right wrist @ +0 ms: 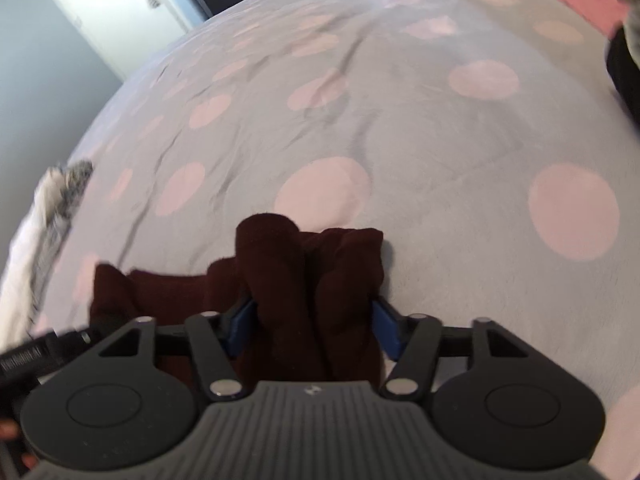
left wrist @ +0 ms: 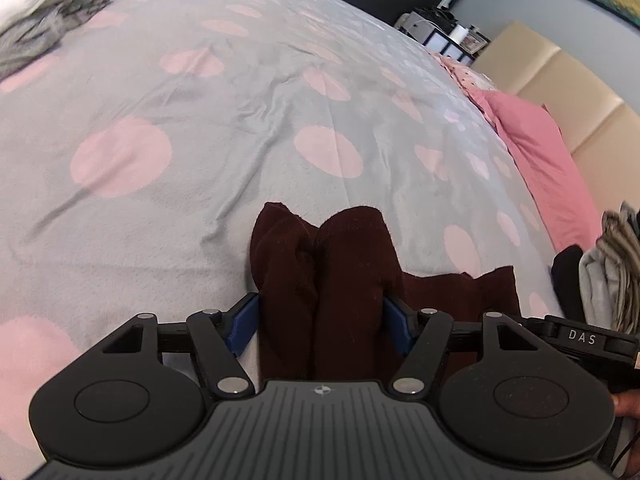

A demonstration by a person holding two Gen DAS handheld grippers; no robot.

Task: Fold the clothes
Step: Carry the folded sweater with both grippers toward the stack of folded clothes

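Both grippers are clamped on the same dark maroon garment point(left wrist: 324, 280). The left gripper point(left wrist: 320, 320) has a bunched wad of it squeezed between its blue pads, and the right gripper point(right wrist: 308, 320) grips another bunch the same way. The cloth runs between them, just above the bed point(left wrist: 200, 120) with its grey cover and pink dots. Off to the side sits a stack of folded clothes point(left wrist: 608, 268), and farther back there's a pink pillow point(left wrist: 540, 152) and a crumpled grey-and-white pile point(left wrist: 44, 12).

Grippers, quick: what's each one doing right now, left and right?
Left gripper: closed on a bunched edge of the dark maroon garment.
Right gripper: closed on another bunch of it.
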